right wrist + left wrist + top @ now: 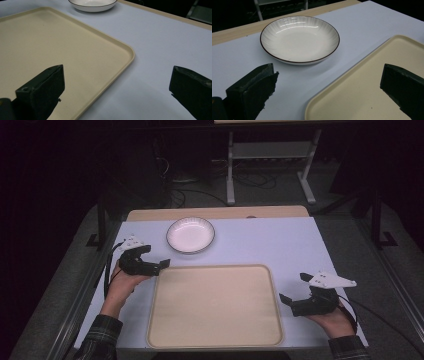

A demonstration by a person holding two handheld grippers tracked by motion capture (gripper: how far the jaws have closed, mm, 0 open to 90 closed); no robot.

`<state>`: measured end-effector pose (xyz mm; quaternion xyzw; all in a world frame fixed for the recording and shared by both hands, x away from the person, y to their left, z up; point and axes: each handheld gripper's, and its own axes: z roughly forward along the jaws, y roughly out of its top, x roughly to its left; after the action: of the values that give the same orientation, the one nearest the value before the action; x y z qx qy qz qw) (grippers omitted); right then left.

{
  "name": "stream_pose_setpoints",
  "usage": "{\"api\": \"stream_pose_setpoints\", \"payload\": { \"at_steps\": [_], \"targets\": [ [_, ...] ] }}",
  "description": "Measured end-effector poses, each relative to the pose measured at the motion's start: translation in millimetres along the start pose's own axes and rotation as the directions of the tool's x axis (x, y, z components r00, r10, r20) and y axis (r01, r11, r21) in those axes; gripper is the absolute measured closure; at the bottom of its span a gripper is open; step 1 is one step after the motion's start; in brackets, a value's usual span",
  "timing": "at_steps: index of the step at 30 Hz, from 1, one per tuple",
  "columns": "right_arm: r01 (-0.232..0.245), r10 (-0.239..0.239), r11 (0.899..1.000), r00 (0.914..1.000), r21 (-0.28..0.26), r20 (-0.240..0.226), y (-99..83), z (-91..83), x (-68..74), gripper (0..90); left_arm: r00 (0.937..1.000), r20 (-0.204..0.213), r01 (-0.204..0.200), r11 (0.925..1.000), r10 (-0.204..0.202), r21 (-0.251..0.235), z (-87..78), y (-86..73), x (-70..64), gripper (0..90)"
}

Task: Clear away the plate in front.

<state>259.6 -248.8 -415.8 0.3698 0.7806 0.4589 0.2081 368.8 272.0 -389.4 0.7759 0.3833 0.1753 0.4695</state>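
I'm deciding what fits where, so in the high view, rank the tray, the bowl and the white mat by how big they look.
1. White mat, which covers most of the table.
2. Tray, lying on the mat.
3. Bowl, clearly the smallest, though it sits farther from the camera.

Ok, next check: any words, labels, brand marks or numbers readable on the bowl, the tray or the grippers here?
None can be read.
The bowl shows a dark rim line and faint ribbing, no lettering.
The tray is plain beige, unmarked.
The left gripper and right gripper carry no legible label.
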Motion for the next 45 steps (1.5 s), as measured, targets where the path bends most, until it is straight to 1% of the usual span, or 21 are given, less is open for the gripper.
{"api": "stream_pose_setpoints", "payload": {
  "at_steps": [6, 8, 10, 13, 16, 17, 22, 24, 27, 29, 32, 33, 34, 35, 36, 38, 40, 41, 42, 43, 45],
  "targets": [
    [0.001, -0.001, 1.000, 1.0000, -0.003, 0.000, 0.0, -0.5, -0.3, 0.0, 0.9999, -0.010, 0.010, 0.9999, -0.010, 0.006, 7.6, 5.2, 5.3, 0.0],
    [0.000, 0.000, 1.000, 1.0000, -0.003, -0.001, -0.1, -0.3, -0.4, 0.0, 0.9995, -0.010, 0.028, 0.9996, -0.028, 0.003, 12.0, 7.3, 8.7, 0.0],
    [0.001, -0.001, 1.000, 1.0000, -0.002, -0.002, -0.1, -0.2, -0.3, 0.0, 0.9994, -0.015, 0.031, 0.9995, -0.031, 0.005, 13.6, 8.3, 10.1, 0.0],
    [0.001, -0.001, 1.000, 1.0000, -0.003, -0.003, -0.1, 0.0, -0.3, 0.0, 0.9982, -0.017, 0.058, 0.9983, -0.058, 0.007, 21.3, 13.3, 14.9, 0.0],
    [0.001, -0.001, 1.000, 1.0000, -0.002, -0.004, -0.1, 0.0, -0.4, 0.0, 0.9981, -0.022, 0.059, 0.9982, -0.058, 0.012, 24.8, 15.2, 17.1, 0.0],
    [0.000, 0.000, 1.000, 1.0000, 0.001, -0.004, -0.2, 0.0, -0.3, 0.0, 0.9973, -0.028, 0.068, 0.9975, -0.067, 0.021, 29.4, 17.3, 19.6, 0.0],
    [0.004, -0.004, 1.000, 1.0000, 0.005, -0.005, -0.6, 0.5, 0.0, 0.0, 0.9960, -0.044, 0.079, 0.9964, -0.077, 0.033, 38.4, 19.9, 24.1, 0.0],
    [0.003, -0.003, 1.000, 1.0000, 0.008, -0.008, -0.7, 1.2, 0.2, 0.0, 0.9932, -0.051, 0.106, 0.9938, -0.105, 0.031, 44.6, 21.7, 29.3, 0.0],
    [0.003, -0.003, 1.000, 1.0000, 0.007, -0.009, -0.7, 0.9, 0.6, 0.0, 0.9905, -0.061, 0.126, 0.9912, -0.123, 0.041, 50.8, 23.6, 33.7, 0.0],
    [0.000, 0.000, 1.000, 1.0000, 0.006, -0.006, -0.6, 0.5, 0.5, 0.0, 0.9886, -0.077, 0.133, 0.9900, -0.129, 0.046, 55.3, 24.6, 35.9, 0.0],
    [0.001, -0.001, 1.000, 1.0000, 0.003, -0.005, -0.4, 0.6, 0.1, 0.0, 0.9830, -0.089, 0.165, 0.9849, -0.160, 0.051, 61.3, 24.6, 40.2, 0.0],
    [0.001, -0.001, 1.000, 1.0000, 0.003, -0.006, -0.4, 0.7, 0.1, 0.0, 0.9808, -0.086, 0.180, 0.9824, -0.175, 0.051, 63.9, 24.0, 42.7, 0.0],
    [0.001, -0.001, 1.000, 1.0000, 0.003, -0.006, -0.4, 0.7, 0.1, 0.0, 0.9808, -0.086, 0.180, 0.9824, -0.175, 0.051, 63.9, 24.0, 42.7, 0.0],
    [0.001, -0.001, 1.000, 1.0000, 0.002, -0.007, -0.3, 0.7, 0.2, 0.0, 0.9765, -0.094, 0.200, 0.9780, -0.194, 0.060, 67.8, 23.3, 45.8, 0.0],
    [0.001, -0.001, 1.000, 1.0000, 0.001, -0.007, -0.2, 0.7, 0.2, 0.0, 0.9745, -0.098, 0.209, 0.9758, -0.202, 0.065, 70.1, 23.1, 47.0, 0.0],
    [0.000, 0.000, 1.000, 1.0000, 0.002, -0.007, -0.2, 0.6, 0.2, 0.0, 0.9730, -0.103, 0.214, 0.9742, -0.207, 0.070, 72.2, 23.1, 48.3, 0.0],
    [-0.002, 0.002, 1.000, 1.0000, 0.000, -0.009, -0.2, 0.1, 0.1, 0.0, 0.9650, -0.109, 0.247, 0.9660, -0.239, 0.074, 78.3, 22.9, 52.3, 0.5],
    [-0.002, 0.002, 1.000, 1.0000, -0.001, -0.009, -0.2, 0.1, -0.1, 0.0, 0.9617, -0.110, 0.260, 0.9624, -0.251, 0.078, 80.2, 22.6, 53.6, 3.1],
    [-0.002, 0.002, 1.000, 1.0000, -0.003, -0.009, -0.2, 0.2, -0.3, 0.0, 0.9617, -0.110, 0.260, 0.9624, -0.251, 0.078, 80.2, 22.6, 53.6, 6.8],
    [-0.003, 0.003, 1.000, 0.9999, -0.002, -0.010, -0.2, 0.2, -0.4, 0.0, 0.9575, -0.118, 0.276, 0.9551, -0.263, 0.109, 86.1, 21.8, 55.0, 9.6],
    [-0.003, 0.003, 1.000, 0.9999, 0.001, -0.012, -0.3, 0.6, -0.5, 0.0, 0.9528, -0.139, 0.287, 0.9502, -0.270, 0.122, 89.9, 21.7, 56.1, 12.3]
  ]
}}
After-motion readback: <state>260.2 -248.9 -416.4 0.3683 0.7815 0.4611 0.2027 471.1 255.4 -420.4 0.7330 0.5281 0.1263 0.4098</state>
